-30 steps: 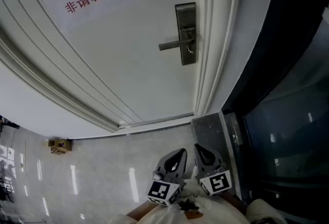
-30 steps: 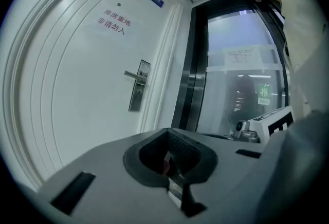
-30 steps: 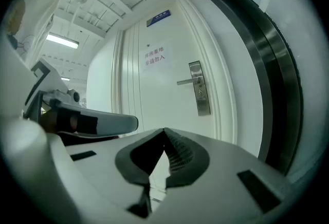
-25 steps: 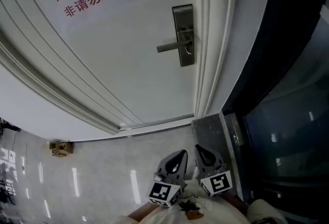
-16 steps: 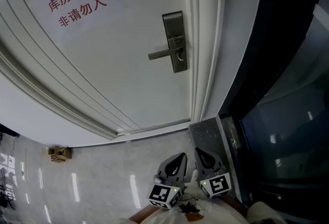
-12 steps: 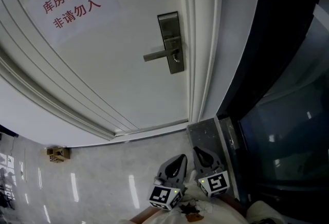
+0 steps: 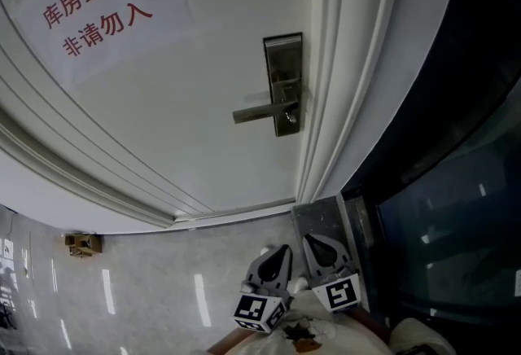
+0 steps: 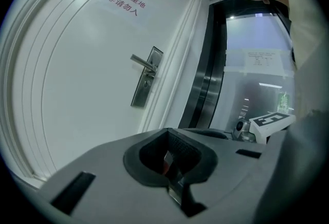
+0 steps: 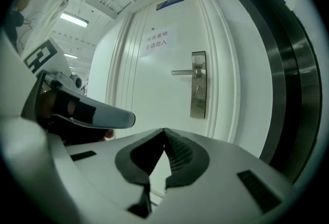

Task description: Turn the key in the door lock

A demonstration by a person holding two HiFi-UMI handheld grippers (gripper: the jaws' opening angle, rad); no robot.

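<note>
A white door fills the head view, with a steel lock plate and a lever handle near its right edge. At the keyhole under the lever sits a small shiny bit, too small to make out. Both grippers hang low near the bottom edge, well short of the lock. My left gripper is shut with nothing held. My right gripper, beside it, is shut and empty too. The plate lies far ahead of the left gripper. The right gripper points at the plate.
A paper sign with red characters hangs on the door. A dark glass panel stands right of the white frame, with a grey stone base below. A small brown box lies on the glossy floor.
The door and lock plate have grown larger and slid lower in the head view as both grippers came nearer to the door. Both stay shut, side by side.
</note>
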